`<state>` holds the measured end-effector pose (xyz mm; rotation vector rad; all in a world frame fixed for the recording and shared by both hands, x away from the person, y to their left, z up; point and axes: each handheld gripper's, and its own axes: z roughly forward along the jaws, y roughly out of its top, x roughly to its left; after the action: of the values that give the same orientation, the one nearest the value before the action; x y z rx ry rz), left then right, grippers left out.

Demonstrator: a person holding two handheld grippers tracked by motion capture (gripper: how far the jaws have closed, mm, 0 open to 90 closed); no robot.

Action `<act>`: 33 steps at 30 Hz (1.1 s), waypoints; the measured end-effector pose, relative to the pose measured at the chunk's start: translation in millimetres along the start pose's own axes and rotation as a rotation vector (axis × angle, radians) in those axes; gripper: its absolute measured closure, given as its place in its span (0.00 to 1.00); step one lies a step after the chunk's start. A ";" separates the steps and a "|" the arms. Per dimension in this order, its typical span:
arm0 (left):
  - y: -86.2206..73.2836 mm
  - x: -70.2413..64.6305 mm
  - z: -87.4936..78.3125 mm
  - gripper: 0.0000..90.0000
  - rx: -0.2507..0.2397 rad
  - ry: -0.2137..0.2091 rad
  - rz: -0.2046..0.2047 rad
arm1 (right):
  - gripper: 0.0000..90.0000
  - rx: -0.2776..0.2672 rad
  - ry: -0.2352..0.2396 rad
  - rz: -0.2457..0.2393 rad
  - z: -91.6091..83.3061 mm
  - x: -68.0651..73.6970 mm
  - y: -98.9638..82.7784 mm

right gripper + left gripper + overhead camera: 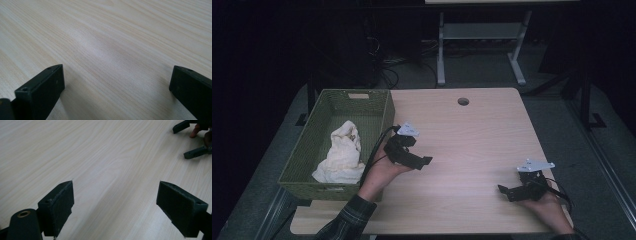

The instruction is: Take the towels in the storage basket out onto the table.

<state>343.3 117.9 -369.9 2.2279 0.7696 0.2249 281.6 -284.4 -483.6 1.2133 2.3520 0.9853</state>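
- white cloth (pixel 339 152) is bunched inside green basket (pixel 319 185) at table (pixel 472 145) left edge
- left gripper (pixel 422 162) is held wide, empty
- right gripper (pixel 507 191) is held wide, empty

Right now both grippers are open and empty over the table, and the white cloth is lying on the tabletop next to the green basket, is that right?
Not quite. The white cloth lies inside the green basket, not on the tabletop, as the high view shows. The rest holds: the left gripper and right gripper are both open and empty over the table.
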 end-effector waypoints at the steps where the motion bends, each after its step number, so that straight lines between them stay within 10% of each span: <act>1: 0.7 0.6 -1.4 0.15 -0.005 -0.002 -0.006 | 0.00 0.001 0.000 -0.003 -0.1 -0.2 0.0; 33: -3.7 44.7 -50.1 0.15 -0.048 0.064 -0.035 | 0.00 0.001 0.000 0.000 0.0 0.1 0.0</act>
<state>358.5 176.6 -340.8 2.1691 0.8280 0.2963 281.6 -284.3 -483.5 1.2143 2.3520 0.9844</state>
